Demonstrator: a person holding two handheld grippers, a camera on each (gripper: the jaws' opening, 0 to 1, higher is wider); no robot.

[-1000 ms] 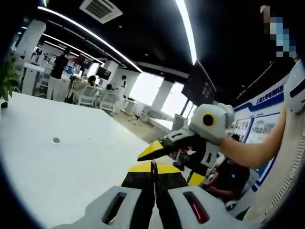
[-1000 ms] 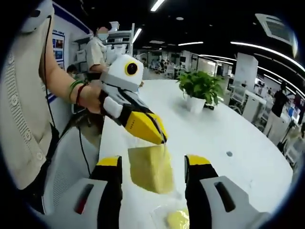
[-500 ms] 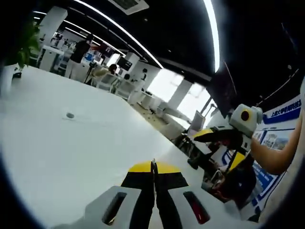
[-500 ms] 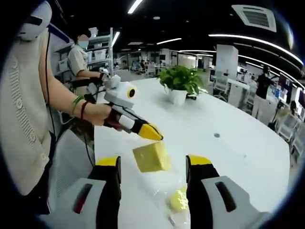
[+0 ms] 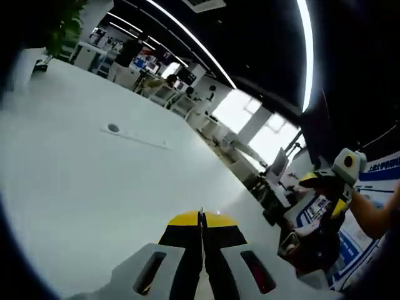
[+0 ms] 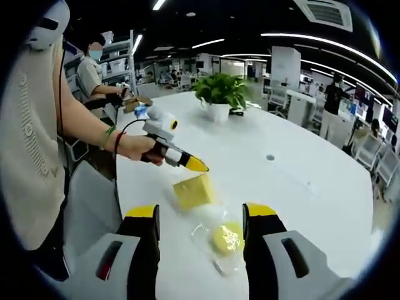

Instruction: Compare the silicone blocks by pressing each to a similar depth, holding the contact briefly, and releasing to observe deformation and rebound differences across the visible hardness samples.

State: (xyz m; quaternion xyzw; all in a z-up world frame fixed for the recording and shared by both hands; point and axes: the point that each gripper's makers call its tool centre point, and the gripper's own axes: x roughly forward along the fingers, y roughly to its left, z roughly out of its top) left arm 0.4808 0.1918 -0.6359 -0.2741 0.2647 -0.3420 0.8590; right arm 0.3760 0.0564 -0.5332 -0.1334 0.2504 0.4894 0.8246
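two silicone blocks [image 6: 193, 191] before right claw [image 6: 201, 215]

Left gripper view low over white table [image 5: 94, 181], right gripper view higher, both sharing it.

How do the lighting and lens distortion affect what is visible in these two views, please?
Left gripper view: ceiling light strips bow strongly, the windows blow out white, and the white table looks washed. Right gripper view: evenly lit, the yellow block sharp, straight edges curving near the rim.
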